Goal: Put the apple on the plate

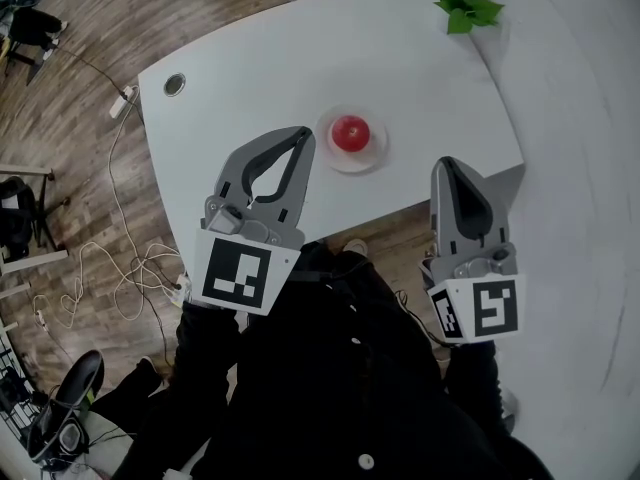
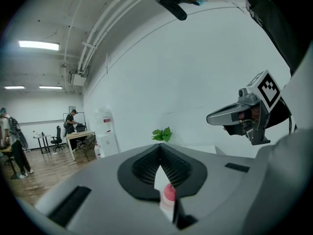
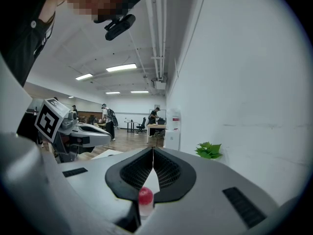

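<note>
The round red apple (image 1: pixel 350 133) sits centred on the small pale round plate (image 1: pixel 372 160); placement looks complete. The left gripper (image 1: pixel 300 134) and right gripper (image 1: pixel 447 164), both closed and empty, hang short of the plate, presumably to keep clear of it.

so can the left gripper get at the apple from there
Probably yes: only bare table lies between the left gripper and the apple. Its jaws are shut, so they'd need opening first.

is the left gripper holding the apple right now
No, the apple sits on the plate, apart from the left gripper, whose jaws are shut on nothing.

Red apple (image 1: pixel 350 133) on white plate (image 1: pixel 372 157)
</note>
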Motion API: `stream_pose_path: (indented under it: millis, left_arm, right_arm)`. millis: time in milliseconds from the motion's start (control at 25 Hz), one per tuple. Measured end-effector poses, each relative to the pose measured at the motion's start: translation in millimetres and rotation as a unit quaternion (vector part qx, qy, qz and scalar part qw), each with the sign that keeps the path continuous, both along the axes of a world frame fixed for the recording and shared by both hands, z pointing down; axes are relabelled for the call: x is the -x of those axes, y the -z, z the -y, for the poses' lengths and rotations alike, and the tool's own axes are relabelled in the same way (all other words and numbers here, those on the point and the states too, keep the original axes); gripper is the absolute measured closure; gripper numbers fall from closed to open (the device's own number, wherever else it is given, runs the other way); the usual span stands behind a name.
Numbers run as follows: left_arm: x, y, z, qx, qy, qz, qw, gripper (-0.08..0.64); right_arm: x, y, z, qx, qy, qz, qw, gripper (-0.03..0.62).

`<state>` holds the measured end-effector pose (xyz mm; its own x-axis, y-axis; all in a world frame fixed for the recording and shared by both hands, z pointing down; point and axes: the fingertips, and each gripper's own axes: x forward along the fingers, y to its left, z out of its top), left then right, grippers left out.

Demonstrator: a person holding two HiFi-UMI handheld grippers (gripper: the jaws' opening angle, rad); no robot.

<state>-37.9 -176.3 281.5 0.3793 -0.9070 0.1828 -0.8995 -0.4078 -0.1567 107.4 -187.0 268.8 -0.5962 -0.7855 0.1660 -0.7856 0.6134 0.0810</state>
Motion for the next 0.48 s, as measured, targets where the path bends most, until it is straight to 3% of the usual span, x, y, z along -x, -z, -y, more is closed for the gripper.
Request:
stream_pose_path:
  millis: [480]
  left_arm:
    - [-3.4,-6.0,0.1,0.008,-0.005,-0.007,0.9999,0.546]
  right_arm:
    - [-0.4,-4.4,0.9,0.004,-0.004,-0.009,1.000,0.551]
